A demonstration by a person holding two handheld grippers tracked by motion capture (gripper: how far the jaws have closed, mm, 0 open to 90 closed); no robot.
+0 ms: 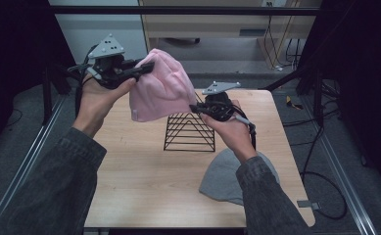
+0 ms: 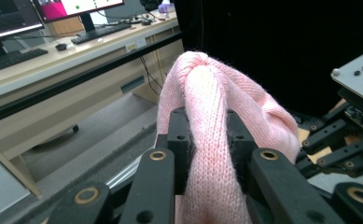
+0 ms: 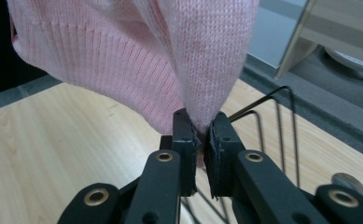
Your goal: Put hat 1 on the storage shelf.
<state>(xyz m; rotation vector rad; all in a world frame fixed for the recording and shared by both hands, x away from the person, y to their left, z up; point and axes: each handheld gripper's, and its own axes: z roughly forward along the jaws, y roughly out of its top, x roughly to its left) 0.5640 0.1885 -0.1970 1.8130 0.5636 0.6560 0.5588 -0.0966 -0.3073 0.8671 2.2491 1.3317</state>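
Observation:
A pink knit beanie (image 1: 161, 87) hangs in the air above the table, held by both grippers. My left gripper (image 1: 146, 67) is shut on its upper left part; in the left gripper view the pink knit (image 2: 212, 140) bulges up between the jaws. My right gripper (image 1: 195, 107) is shut on the beanie's lower right edge, and the right gripper view shows the fabric (image 3: 202, 70) pinched between the jaws. Under the beanie a black wire rack (image 1: 189, 132) stands on the wooden table (image 1: 139, 176). A grey beanie (image 1: 222, 176) lies flat at the front right, partly hidden by my right forearm.
The table's right edge (image 1: 291, 147) is close to the grey beanie. A desk with monitors and keyboards (image 2: 39, 28) stands beyond the table. Black frame bars (image 1: 178, 10) cross overhead at the back, and cables (image 1: 325, 196) lie on the floor at the right.

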